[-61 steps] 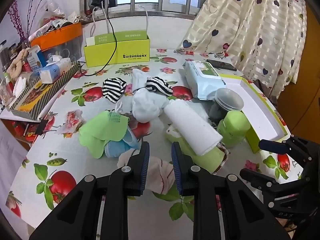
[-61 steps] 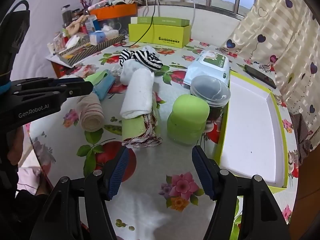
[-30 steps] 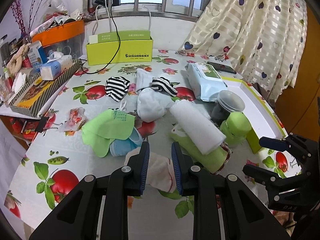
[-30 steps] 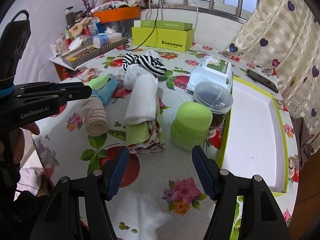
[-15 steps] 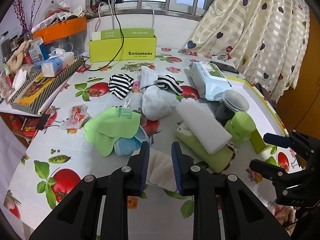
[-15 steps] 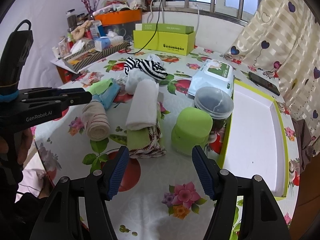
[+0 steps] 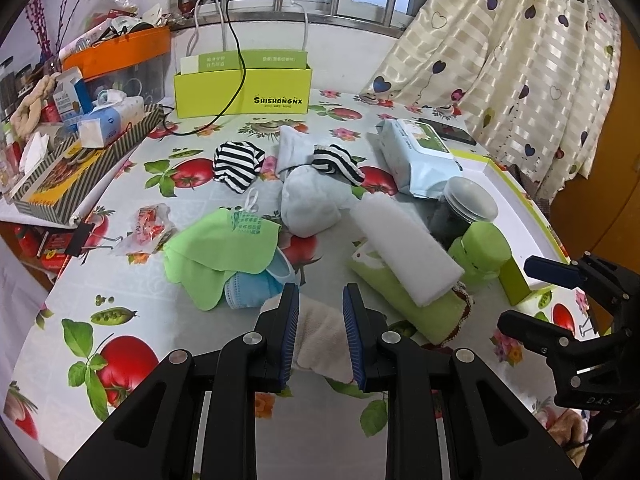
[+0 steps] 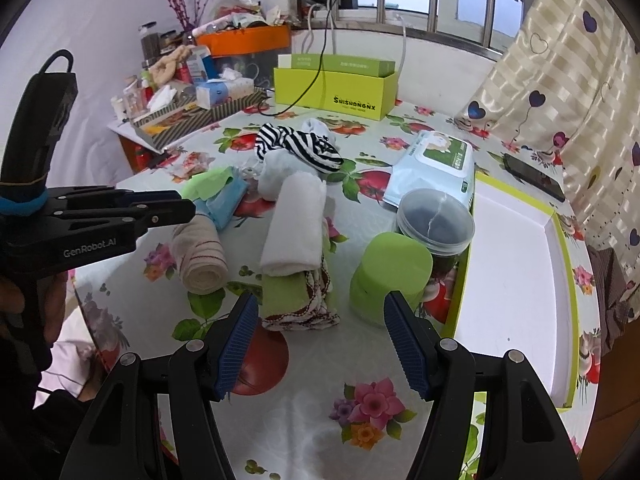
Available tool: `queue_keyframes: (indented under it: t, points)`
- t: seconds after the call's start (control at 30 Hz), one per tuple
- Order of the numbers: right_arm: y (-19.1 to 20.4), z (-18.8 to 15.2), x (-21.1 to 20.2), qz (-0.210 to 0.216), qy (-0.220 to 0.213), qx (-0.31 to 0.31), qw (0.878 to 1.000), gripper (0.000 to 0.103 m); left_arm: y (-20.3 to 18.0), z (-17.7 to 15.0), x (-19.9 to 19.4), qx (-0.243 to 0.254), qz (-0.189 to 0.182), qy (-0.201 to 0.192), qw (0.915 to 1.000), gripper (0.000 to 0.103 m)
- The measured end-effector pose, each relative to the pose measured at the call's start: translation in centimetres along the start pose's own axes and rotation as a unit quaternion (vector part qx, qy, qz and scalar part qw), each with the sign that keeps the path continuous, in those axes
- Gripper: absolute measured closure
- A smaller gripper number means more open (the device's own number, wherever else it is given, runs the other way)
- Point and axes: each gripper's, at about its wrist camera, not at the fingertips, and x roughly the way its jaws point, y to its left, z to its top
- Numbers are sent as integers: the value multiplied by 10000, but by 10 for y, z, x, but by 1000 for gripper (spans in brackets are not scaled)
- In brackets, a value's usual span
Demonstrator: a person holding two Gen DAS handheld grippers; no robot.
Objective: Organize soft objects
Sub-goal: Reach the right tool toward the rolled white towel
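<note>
Two grippers were mine: my left gripper (image 7: 320, 316) pinched the rolled beige towel (image 8: 200, 256) at the table's (image 7: 152, 296) near edge, while my right gripper (image 8: 320, 336) gaped wide above the tablecloth.

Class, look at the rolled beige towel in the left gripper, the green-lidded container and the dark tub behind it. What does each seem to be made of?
Rolled beige towel: looks like terry cotton, matte and nubbly, with thin red stripes. Green-lidded container: apparently plastic, smooth with a soft sheen. Dark tub: probably clear plastic, since its lid shows glare and dark contents show through.
</note>
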Motion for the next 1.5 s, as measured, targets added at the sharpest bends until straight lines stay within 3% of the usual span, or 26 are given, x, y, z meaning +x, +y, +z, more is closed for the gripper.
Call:
queue_keyframes:
  t: [0.5,1.27,1.4,1.5]
  points:
    - [7,13,4,52,-12,-69,10000,37,8,1,1,-98,-11,-29,9999,79]
    - [19,38,23,167,-29,-233,9996,37,55,14,2,-517,105,-169,9985,79]
    - [20,43,31,214,11,-267,9994,37,67,17,3,-620,148,-214,9977,59]
    - [21,45,38,232,53,-290,9993,37,78,18,6,-692,252,-219,9970,59]
